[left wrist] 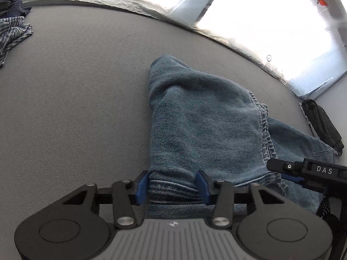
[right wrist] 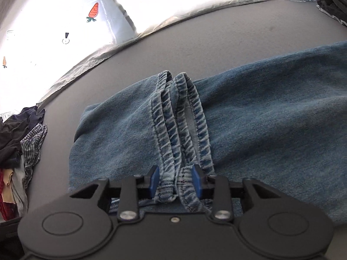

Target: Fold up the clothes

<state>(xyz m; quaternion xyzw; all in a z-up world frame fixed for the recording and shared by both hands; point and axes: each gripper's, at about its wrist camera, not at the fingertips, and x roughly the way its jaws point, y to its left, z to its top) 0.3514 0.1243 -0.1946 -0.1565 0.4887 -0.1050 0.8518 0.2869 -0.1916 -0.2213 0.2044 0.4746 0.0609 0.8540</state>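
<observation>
A pair of blue jeans [left wrist: 206, 117] lies folded on a flat grey desk [left wrist: 76, 108], and both claws are down at its near edge.

In the left wrist view, the left claw [left wrist: 172, 187] straddles a bunched fold of denim. Its blue pads [left wrist: 141, 186] sit against either side of the fold and appear to pinch it, though the cloth fills the gap so fully that how firm the hold is cannot be told. To the right in this view, the black tip of the right claw [left wrist: 288, 173] reaches in over the same garment, close beside the left one.

In the right wrist view, the right claw [right wrist: 175, 183] is closed on the stacked leg hems [right wrist: 180, 119] of the jeans [right wrist: 271, 119]. The stitched cuffs run away from the camera in parallel ridges and pass between the blue pads [right wrist: 154, 181], which press on them from both sides. The rest of the trouser legs stretches off to the right across the desk [right wrist: 216, 43].

A heap of other clothes [right wrist: 19, 143], including a checked shirt [left wrist: 13, 34], lies at the desk's left end, well apart from the jeans. A dark folded garment [left wrist: 323, 123] rests at the right end, near the jeans. Behind the desk is bright white bedding printed with carrots [right wrist: 93, 12].
</observation>
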